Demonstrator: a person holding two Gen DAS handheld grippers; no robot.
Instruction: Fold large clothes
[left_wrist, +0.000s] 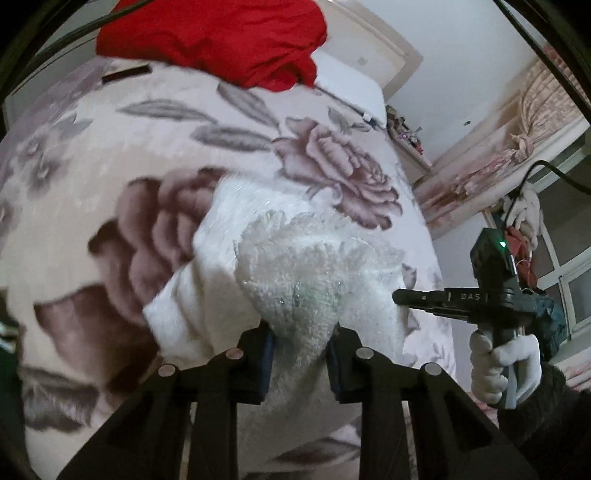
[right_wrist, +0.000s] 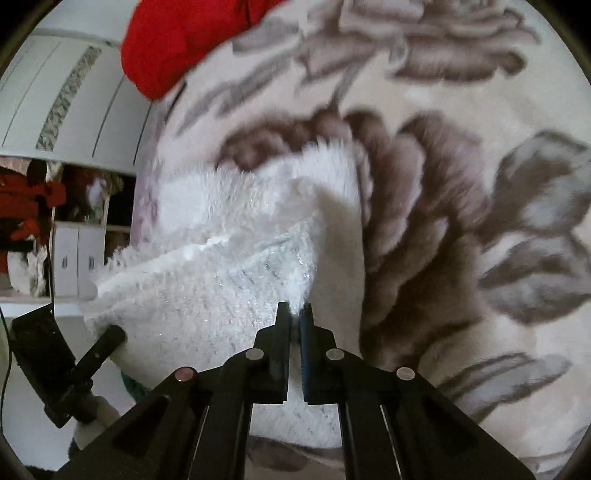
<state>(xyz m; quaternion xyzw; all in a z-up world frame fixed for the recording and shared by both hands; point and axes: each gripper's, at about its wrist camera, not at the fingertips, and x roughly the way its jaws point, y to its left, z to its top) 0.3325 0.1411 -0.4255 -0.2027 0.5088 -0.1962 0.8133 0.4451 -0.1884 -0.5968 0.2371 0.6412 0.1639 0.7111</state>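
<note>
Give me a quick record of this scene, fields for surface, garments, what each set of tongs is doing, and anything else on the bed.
surface: floral blanket spread over a bed
main garment: fluffy white garment, bunched near the blanket's middle
left tongs: closed on a thick fold of the white garment
right tongs: pinched shut on a thin tuft of the white garment's edge
other garment: red garment, heaped at the blanket's far end, untouched
fold progress: white garment crumpled, no neat fold yet
</note>
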